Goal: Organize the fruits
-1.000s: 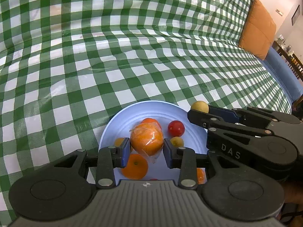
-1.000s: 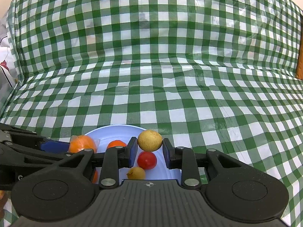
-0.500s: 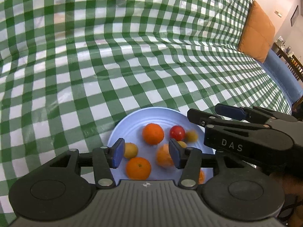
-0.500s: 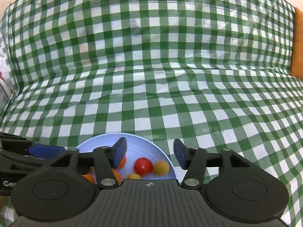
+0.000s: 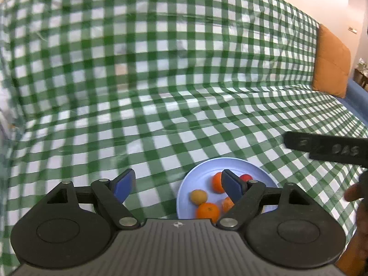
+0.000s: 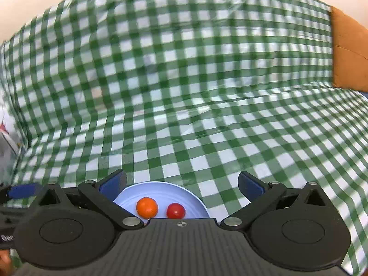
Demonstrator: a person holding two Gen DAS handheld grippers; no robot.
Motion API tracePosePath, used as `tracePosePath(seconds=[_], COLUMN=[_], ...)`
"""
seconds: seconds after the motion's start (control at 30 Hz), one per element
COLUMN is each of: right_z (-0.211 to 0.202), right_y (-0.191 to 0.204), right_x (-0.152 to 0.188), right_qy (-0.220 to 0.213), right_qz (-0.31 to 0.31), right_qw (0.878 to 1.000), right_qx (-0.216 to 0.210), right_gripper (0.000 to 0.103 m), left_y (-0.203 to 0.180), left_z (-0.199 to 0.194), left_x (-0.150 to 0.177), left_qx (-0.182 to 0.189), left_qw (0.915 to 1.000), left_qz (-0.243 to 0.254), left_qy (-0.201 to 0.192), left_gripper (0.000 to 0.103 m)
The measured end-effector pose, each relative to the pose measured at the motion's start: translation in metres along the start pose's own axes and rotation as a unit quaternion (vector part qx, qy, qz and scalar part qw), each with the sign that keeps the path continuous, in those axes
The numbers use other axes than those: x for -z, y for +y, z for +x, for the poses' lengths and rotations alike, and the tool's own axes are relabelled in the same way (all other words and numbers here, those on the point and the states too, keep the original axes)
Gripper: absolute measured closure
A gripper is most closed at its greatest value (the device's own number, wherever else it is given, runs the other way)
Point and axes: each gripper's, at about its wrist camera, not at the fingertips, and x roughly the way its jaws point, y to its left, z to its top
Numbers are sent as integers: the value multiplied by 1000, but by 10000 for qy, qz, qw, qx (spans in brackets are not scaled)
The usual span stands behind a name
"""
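One second ago the left gripper (image 5: 177,185) clamped a wrapped orange over the plate (image 5: 197,172) and the right gripper (image 6: 181,184) pinched a small yellow fruit at the plate's far rim. Now both have let go: the jaws of each are opening, wide apart, with nothing pressed between the pads. Both cameras also see more cloth (image 5: 161,92) and less plate than before, so the hands have pulled up and away.

For the task this means two more fruits are delivered. In my judgement the gathering is near its end, or ended, because no fruit lies on the cloth in either view.

In the left view the plate sits at about 5 o'clock, partly behind the right-side finger. On it I see a big orange (image 5: 207,211) nearest the camera, a yellow fruit (image 5: 199,197) just beside it at 11 o'clock, another orange (image 5: 217,182) further back, a red tomato (image 5: 246,177) and one more orange piece (image 5: 227,203) half covered by the finger. In the right view the plate (image 6: 195,199) is at 6 o'clock, and only an orange fruit (image 6: 147,207) and the tomato (image 6: 175,210) show above the gripper body.

Hard to tell: which fruit is the one just dropped by the right gripper, and whether the wrapper is still on the orange. The near half of the plate is hidden in both views. Both pictures are blurred. At 3 o'clock in the left view the right gripper (image 5: 326,148) is cut by the edge, with a dark part of a hand (image 5: 358,197) below it.
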Motion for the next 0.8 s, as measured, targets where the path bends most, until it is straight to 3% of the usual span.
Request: tracePosePath(seconds=[0.03, 0.1, 0.17, 0.43, 0.57, 0.63, 0.8], right_z=[-8, -25, -40, -73, -66, -58, -55], right_y=[-2, -4, -7, -8, -4, -2, 0], right_x=[2, 9, 20, 82, 82, 85, 86], right_qy=[-16, 23, 128, 285, 222, 394, 402], right_qz=[58, 104, 63, -95, -51, -107, -203], right_qw=[10000, 9998, 9996, 9995, 9997, 9990, 9987], right_qx=[67, 182, 229, 103, 94, 175, 258], right_gripper=[1, 1, 1, 1, 1, 1, 1], left_y=[0, 1, 4, -15, -20, -23, -22], left_z=[-7, -21, -38, -70, -56, -49, -47], left_x=[3, 8, 18, 63, 77, 79, 80], left_qx=[-91, -211, -84, -170, -174, -104, -171], left_qw=[10000, 9997, 9994, 9983, 9974, 9972, 9975], left_qz=[-20, -133, -310, -453, -451, -377, -455], left_qy=[-11, 36, 100, 326, 544, 633, 507], left_gripper=[16, 3, 1, 1, 1, 1, 1])
